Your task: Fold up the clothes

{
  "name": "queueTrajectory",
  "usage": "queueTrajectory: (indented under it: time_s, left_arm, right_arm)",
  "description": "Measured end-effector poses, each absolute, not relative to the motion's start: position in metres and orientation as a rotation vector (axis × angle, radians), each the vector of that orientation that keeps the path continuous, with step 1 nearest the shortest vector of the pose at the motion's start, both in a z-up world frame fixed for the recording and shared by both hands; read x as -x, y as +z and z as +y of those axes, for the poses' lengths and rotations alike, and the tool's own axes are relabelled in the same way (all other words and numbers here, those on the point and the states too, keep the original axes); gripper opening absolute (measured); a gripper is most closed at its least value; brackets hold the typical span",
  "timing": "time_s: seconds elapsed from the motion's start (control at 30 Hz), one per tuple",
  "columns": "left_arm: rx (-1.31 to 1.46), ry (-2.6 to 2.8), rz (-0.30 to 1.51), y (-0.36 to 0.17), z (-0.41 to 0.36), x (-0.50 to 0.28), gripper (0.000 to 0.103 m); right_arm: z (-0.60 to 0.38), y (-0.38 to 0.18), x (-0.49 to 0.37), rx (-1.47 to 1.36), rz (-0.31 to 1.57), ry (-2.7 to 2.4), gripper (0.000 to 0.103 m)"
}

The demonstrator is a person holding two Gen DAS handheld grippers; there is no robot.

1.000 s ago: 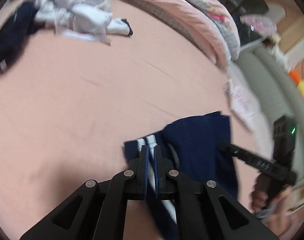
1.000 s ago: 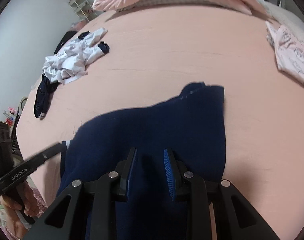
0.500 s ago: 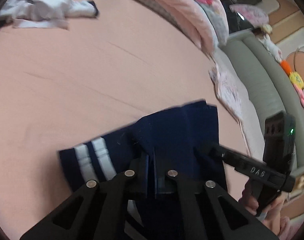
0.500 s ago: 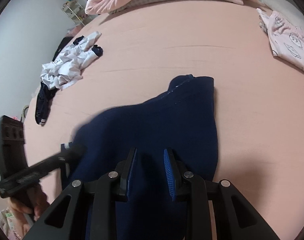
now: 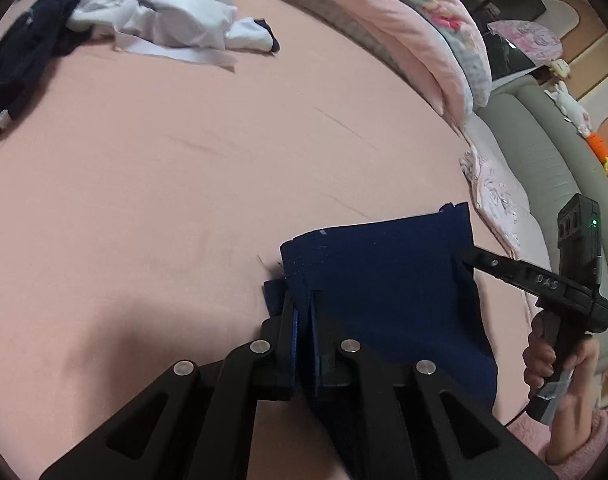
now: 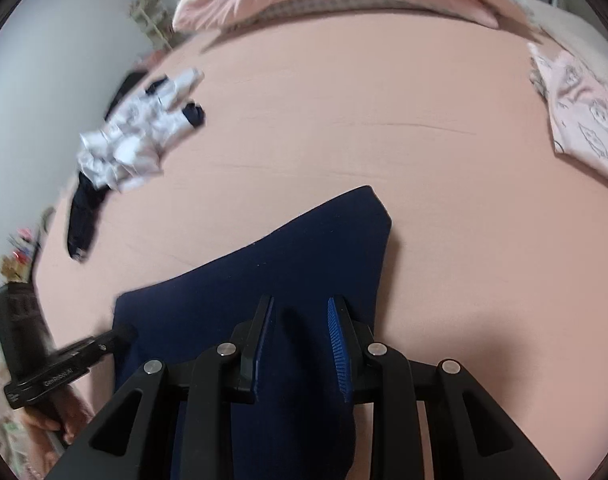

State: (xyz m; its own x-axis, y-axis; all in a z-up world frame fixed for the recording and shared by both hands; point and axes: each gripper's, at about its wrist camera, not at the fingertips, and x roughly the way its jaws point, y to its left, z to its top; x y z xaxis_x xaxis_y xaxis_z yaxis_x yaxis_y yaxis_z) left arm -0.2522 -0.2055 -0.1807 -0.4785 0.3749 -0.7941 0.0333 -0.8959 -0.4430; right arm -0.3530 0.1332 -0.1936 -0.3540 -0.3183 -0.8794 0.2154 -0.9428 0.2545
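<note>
**Navy garment half folded on the bed, both grippers on its near edge**

Left wrist view: I look down my left gripper (image 5: 304, 316) at a pink bed (image 5: 164, 200). Its fingers are clenched on the near left corner of a navy garment (image 5: 383, 288), a fold of dark cloth pinched between the blue pads. The garment lies as a rough rectangle on the sheet, doubled over on itself. At the right edge a person's hand grips the handle of my right gripper (image 5: 463, 258), whose tip rests at the garment's right side. Far off at the top left sits a crumpled heap of white clothes (image 5: 164, 8) with a second dark piece (image 5: 20, 60) beside it. A pink duvet (image 5: 403, 28) is bunched along the far edge.

Right wrist view: my right gripper (image 6: 300, 320) hangs over the same navy garment (image 6: 284, 264). The fingers stand partly apart with cloth running between them; I cannot tell whether the pads press on it. A pink printed garment (image 6: 575, 112) lies well apart at the right.

I judge a fold is just being laid down. Next I would release the left corner, then smooth the edges square before the following fold.
</note>
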Motion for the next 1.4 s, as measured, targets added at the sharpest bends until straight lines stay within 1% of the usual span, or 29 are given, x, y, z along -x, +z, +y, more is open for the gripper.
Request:
queueTrajectory:
  time_s: [0.03, 0.07, 0.23, 0.27, 0.3, 0.33, 0.37, 0.43, 0.47, 0.6, 0.67, 0.73, 0.77, 0.8, 0.9, 1.0, 1.1, 1.2, 1.3, 1.37, 1.4]
  left_arm:
    - [1.483, 2.502, -0.542, -0.176, -0.204, 0.249, 0.006]
    - [1.496, 2.515, -0.524, -0.174, -0.203, 0.247, 0.006]
    - [1.515, 2.584, -0.550, -0.165, -0.217, 0.237, 0.006]
    - [1.502, 2.630, -0.497, -0.157, -0.211, 0.237, 0.006]
    - [1.487, 2.680, -0.438, -0.149, -0.205, 0.238, 0.008]
    - [1.471, 2.728, -0.378, -0.141, -0.198, 0.239, 0.010]
    - [1.432, 2.743, -0.378, -0.134, -0.199, 0.237, 0.014]
    - [1.370, 2.747, -0.413, -0.125, -0.202, 0.234, 0.029]
    - [1.364, 2.736, -0.432, -0.123, -0.201, 0.236, 0.042]
    - [1.275, 2.507, -0.511, -0.139, -0.186, 0.252, 0.042]
    - [1.258, 2.395, -0.554, -0.156, -0.177, 0.261, 0.041]
    - [1.332, 2.398, -0.479, -0.173, -0.169, 0.268, 0.041]
    - [1.351, 2.414, -0.444, -0.178, -0.168, 0.267, 0.039]
    - [1.368, 2.431, -0.408, -0.182, -0.167, 0.265, 0.034]
    - [1.330, 2.479, -0.348, -0.167, -0.166, 0.251, 0.034]
    - [1.232, 2.484, -0.237, -0.144, -0.148, 0.237, 0.034]
    - [1.272, 2.469, -0.142, -0.145, -0.123, 0.225, 0.034]
    - [1.302, 2.453, -0.025, -0.156, -0.105, 0.224, 0.034]
    - [1.406, 2.424, 0.204, -0.178, -0.089, 0.218, 0.037]
    - [1.454, 2.394, 0.188, -0.171, -0.102, 0.210, 0.037]
    - [1.478, 2.379, 0.176, -0.166, -0.109, 0.206, 0.036]
  right_arm:
    - [0.132, -0.190, 0.351, -1.538, -0.125, -2.361, 0.026]
    - [0.134, -0.186, 0.349, -1.515, -0.135, -2.369, 0.026]
    - [0.147, -0.178, 0.348, -1.486, -0.138, -2.425, 0.026]
    - [0.149, -0.179, 0.350, -1.487, -0.142, -2.416, 0.026]
    - [0.150, -0.180, 0.352, -1.490, -0.145, -2.401, 0.026]
    - [0.147, -0.180, 0.352, -1.482, -0.111, -2.392, 0.026]
    - [0.142, -0.180, 0.352, -1.469, -0.079, -2.384, 0.026]
    - [0.130, -0.179, 0.351, -1.442, -0.034, -2.369, 0.026]
    - [0.127, -0.179, 0.352, -1.434, -0.032, -2.357, 0.026]
    - [0.109, -0.198, 0.364, -1.477, -0.002, -2.274, 0.026]
    - [0.113, -0.212, 0.374, -1.532, -0.046, -2.254, 0.026]
    - [0.123, -0.216, 0.382, -1.543, -0.111, -2.272, 0.026]
    - [0.128, -0.215, 0.384, -1.535, -0.132, -2.293, 0.026]
    - [0.134, -0.212, 0.386, -1.527, -0.127, -2.332, 0.026]
    - [0.150, -0.204, 0.385, -1.516, -0.126, -2.387, 0.026]
    - [0.151, -0.184, 0.357, -1.452, -0.064, -2.402, 0.026]
    - [0.134, -0.176, 0.300, -1.384, -0.022, -2.341, 0.026]
    - [0.126, -0.190, 0.253, -1.381, 0.038, -2.343, 0.026]
    - [0.124, -0.219, 0.232, -1.439, 0.148, -2.336, 0.026]
    - [0.139, -0.224, 0.231, -1.431, 0.091, -2.314, 0.021]
    - [0.151, -0.220, 0.234, -1.458, 0.030, -2.282, 0.022]
